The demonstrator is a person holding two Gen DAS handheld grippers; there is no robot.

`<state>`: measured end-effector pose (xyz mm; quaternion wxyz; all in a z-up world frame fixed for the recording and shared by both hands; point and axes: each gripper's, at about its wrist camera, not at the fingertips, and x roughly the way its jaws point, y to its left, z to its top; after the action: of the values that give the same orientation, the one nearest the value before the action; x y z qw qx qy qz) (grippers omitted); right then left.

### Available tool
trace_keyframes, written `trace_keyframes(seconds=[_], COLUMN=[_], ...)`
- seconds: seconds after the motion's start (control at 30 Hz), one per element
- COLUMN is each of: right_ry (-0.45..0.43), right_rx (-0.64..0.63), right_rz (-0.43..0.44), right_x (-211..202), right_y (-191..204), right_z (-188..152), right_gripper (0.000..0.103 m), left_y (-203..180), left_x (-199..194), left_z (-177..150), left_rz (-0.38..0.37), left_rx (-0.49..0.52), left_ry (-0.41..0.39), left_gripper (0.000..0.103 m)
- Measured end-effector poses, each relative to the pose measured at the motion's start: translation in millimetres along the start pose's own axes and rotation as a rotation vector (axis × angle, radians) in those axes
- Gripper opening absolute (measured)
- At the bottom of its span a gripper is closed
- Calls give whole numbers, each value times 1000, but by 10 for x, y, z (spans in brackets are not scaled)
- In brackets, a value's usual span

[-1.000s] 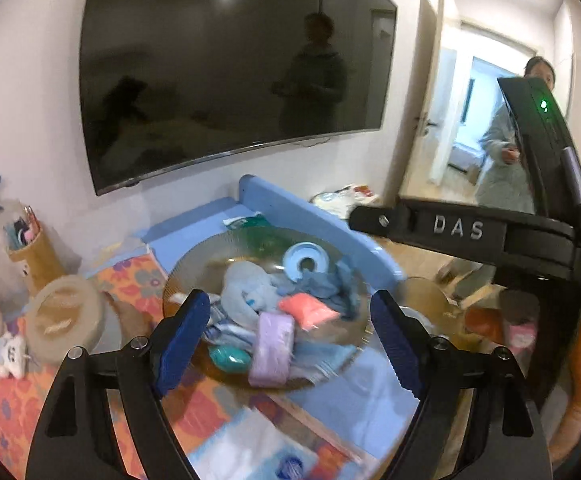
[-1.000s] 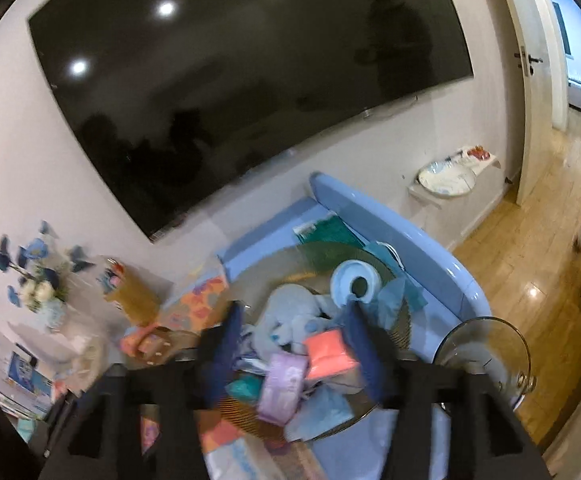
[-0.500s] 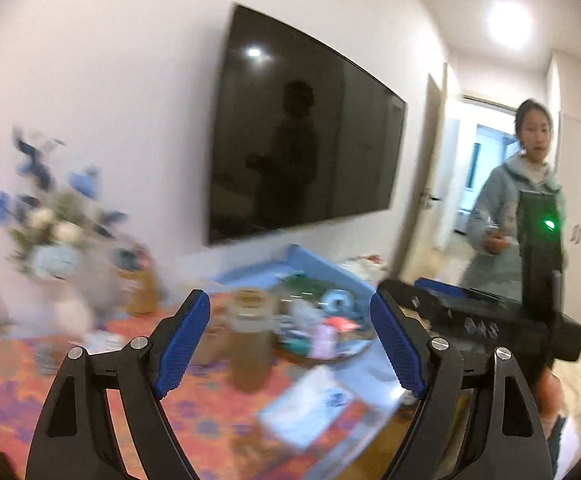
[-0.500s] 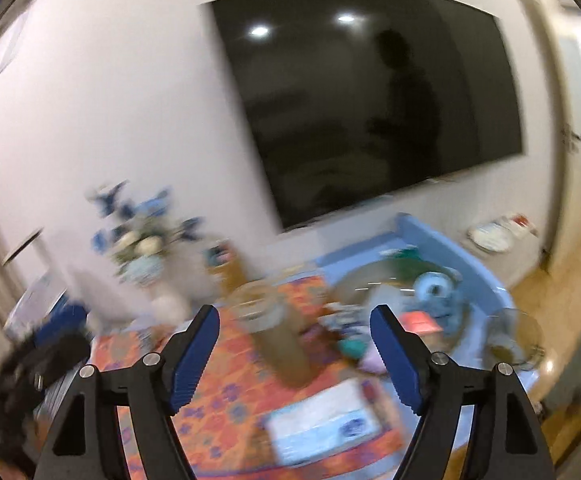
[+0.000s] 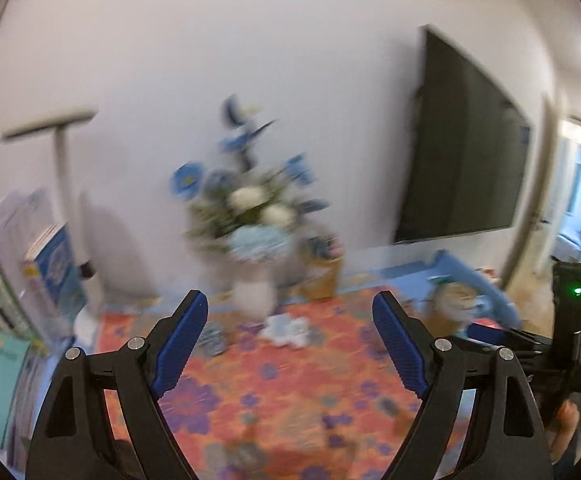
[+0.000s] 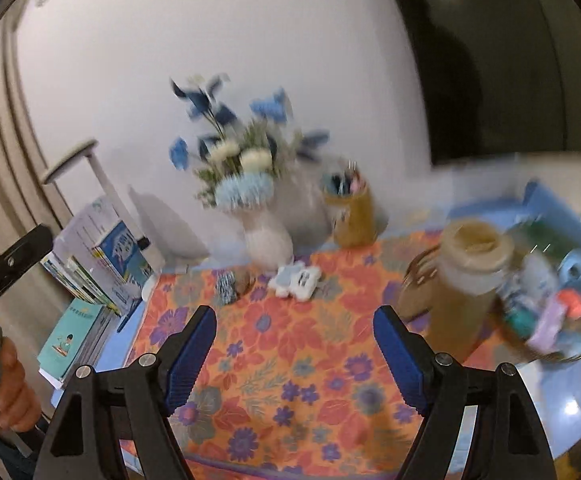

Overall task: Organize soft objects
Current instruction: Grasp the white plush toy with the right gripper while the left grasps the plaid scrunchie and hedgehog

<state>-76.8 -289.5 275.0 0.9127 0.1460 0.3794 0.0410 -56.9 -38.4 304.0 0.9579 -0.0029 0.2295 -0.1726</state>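
Both views are motion-blurred. My left gripper (image 5: 290,348) is open and empty above the orange floral cloth (image 5: 282,380). My right gripper (image 6: 294,354) is open and empty above the same cloth (image 6: 290,352). A small white and pale blue soft toy (image 6: 296,278) lies on the cloth in front of the vase; it also shows in the left wrist view (image 5: 288,326). A small striped blue soft item (image 6: 226,286) lies to its left. A glass bowl (image 6: 550,300) at the right holds several soft items in pink, purple, teal and blue.
A white vase of blue and white flowers (image 6: 264,236) stands at the back. A yellow pen cup (image 6: 352,216) is beside it. A tall capped jar (image 6: 466,280) stands by the bowl. Books (image 6: 94,264) are stacked at the left. A TV (image 5: 462,164) hangs on the wall.
Both grippers have pulled back from the bowl of soft items and swung left toward the vase and books. Both stay open and empty.
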Motion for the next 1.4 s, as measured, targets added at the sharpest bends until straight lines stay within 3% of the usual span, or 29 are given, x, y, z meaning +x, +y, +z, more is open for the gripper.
trace_keyframes(seconds=[0.3,0.4,0.53,0.7,0.8,0.93,1.2,1.3,1.4], right_ry=[175,214,255,221,215,227,249,224,219], right_rx=[92,130,138,26,-13,1,112,112,92], right_rz=[-24,-21,-7,-43,-79,-107,-60,-62,-99], right_x=[1025,1375,1808,2312,2591,2941,3410,3469,3543], right_y=[-59,-17,58,186,205,123,-97,-71,-16], right_z=[72,116,125,49,15,11,-28,-19,-16], right_gripper=[79,79,79,80,80,80,80,88,87], left_y=[662,855,998,1181,1225,1157,1173,1141,1172], left_x=[1141,1409,1730,2194,2485,2796,3037,3097,3192], left_z=[-224,-223,-323,-625,-769,-919,-1170,-1168,-1188], left_rz=[63,158,184,279,258,225,168,180,205], left_rx=[-101,-191,-217,-250,-280,-232,-257,-229,-233], left_ry=[168,173,157,116,147,199,255,273,313], left_gripper=[83,83,84,84,84,84,84,83,83])
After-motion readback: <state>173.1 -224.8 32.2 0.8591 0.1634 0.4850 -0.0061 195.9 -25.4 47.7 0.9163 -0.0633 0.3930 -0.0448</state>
